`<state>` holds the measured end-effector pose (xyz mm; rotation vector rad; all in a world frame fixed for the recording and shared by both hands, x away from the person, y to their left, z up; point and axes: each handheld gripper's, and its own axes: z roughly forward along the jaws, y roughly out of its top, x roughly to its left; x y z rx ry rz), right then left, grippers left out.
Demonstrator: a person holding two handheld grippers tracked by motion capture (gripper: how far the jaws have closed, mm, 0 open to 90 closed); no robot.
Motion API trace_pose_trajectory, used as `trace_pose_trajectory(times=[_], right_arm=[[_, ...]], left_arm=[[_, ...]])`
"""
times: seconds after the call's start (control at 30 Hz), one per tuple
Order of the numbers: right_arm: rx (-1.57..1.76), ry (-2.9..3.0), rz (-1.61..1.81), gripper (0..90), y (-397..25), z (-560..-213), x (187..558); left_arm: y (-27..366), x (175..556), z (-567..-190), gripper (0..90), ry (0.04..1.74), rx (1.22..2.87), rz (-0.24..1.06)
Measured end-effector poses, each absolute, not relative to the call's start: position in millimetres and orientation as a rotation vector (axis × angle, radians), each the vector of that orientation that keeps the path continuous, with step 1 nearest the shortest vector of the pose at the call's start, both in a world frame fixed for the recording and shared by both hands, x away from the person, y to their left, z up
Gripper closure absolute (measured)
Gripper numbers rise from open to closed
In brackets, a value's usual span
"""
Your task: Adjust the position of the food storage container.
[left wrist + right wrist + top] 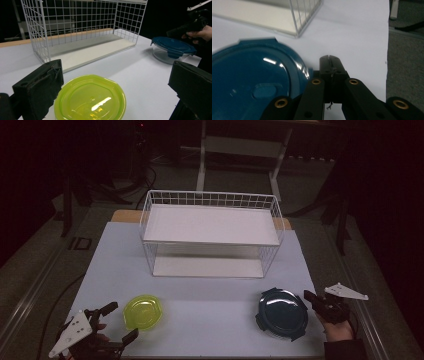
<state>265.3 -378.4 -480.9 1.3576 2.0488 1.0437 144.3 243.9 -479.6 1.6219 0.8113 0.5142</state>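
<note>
Yellow-green lid [90, 100] flat on the bench [210, 292], near the front left, just ahead of the left hand-held gripper [120, 322]. Jaws spread wide, one to each side of the lid, nothing held. Blue-lidded container [281, 314] at the front right, well apart from the lid, right hand-held gripper [311, 297] just beside its rim with jaws pressed together on nothing. White wire rack [210, 232] farther back, two shelves, both bare.

Likely risks: thin lid lying flush, so jaws could scrape the bench and skate it away instead of catching the rim. Glossy plastic, so a shallow pinch could slip. Closed right jaws so near the container could nudge it toward the bench edge.
</note>
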Motion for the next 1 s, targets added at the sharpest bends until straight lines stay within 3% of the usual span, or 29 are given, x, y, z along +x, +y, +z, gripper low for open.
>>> trace_pose_trajectory(times=[1.0], right_arm=[[1.392,2.122,1.089,90.0,-379.3,-495.0,234.8]], left_arm=[[242.2,145.2,-479.9,0.0,0.812,1.621,0.507]])
